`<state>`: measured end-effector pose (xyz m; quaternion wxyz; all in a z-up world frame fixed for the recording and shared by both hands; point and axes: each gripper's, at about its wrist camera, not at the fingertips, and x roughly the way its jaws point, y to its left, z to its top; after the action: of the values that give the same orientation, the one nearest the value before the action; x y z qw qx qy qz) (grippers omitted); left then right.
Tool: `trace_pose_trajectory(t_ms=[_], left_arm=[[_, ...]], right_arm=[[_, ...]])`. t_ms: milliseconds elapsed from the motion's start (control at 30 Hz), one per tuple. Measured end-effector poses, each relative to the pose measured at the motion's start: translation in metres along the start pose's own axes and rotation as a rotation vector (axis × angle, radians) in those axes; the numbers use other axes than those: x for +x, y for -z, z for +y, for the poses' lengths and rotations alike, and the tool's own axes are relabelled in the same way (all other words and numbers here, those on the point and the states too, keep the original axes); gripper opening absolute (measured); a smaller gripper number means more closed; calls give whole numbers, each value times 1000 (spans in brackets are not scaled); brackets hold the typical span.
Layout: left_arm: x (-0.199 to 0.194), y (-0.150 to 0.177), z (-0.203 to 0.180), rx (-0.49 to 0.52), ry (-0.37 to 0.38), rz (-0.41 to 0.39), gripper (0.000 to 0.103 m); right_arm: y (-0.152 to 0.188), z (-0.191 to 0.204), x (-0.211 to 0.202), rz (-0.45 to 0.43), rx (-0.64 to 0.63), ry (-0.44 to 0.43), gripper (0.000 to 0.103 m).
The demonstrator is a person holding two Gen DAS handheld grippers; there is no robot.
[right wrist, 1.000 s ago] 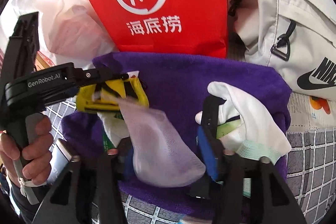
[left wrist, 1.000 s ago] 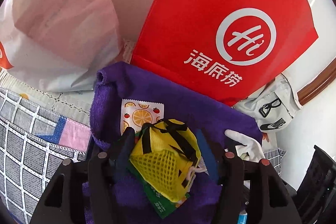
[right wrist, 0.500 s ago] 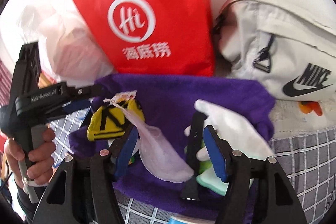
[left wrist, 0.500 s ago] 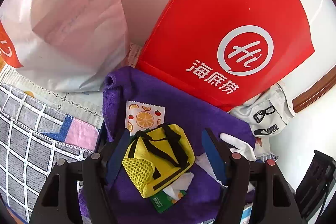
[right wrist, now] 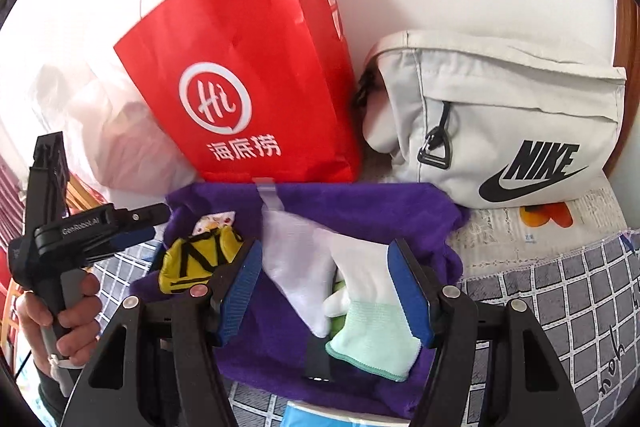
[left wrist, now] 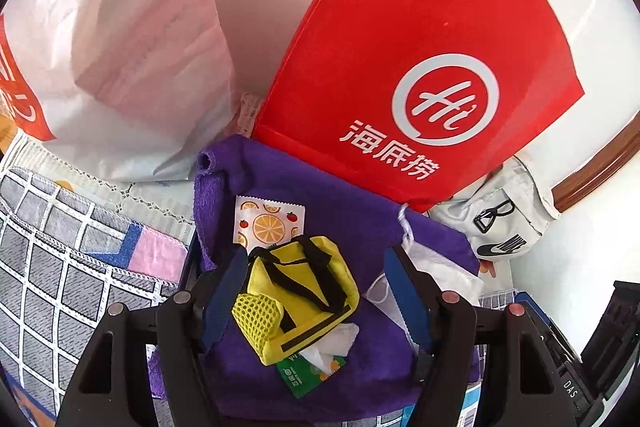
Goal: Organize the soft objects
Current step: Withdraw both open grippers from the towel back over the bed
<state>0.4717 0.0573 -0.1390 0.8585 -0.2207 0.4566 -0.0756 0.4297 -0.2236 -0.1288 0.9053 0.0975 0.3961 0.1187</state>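
Fingers flank yellow pouch, not pressing.

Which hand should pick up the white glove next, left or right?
Right. The right gripper is open, its jaws either side of the white glove on the purple towel. The left gripper is over the yellow pouch.

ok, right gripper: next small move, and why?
Probably lower the right gripper and close on the white knit glove with the mint-green cuff. Its jaws stand open and empty, and the glove lies loose on the purple towel between them, beside the sheer white pouch.
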Motion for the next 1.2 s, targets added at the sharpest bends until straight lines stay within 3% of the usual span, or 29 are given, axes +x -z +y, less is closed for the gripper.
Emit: trace_pose_trajectory(t_ms=[333, 433, 600, 767, 967, 1200], left_arm=[[-27, 14, -38, 101, -41, -44, 69], [-39, 26, -48, 138, -50, -46, 69], [-67, 55, -56, 173, -55, -40, 69], [-104, 91, -61, 248, -56, -94, 69], [-144, 136, -48, 266, 3, -114, 69], [-167, 197, -29, 310, -50, -62, 69]], right_arm=[[2, 21, -19, -33, -50, -1, 65], [5, 23, -32, -65, -45, -1, 71], [21, 30, -49, -67, -69, 15, 72], [53, 39, -69, -56, -109, 45, 72], [99, 48, -111, -50, -76, -36, 72], [150, 63, -153, -44, -89, -42, 72]])
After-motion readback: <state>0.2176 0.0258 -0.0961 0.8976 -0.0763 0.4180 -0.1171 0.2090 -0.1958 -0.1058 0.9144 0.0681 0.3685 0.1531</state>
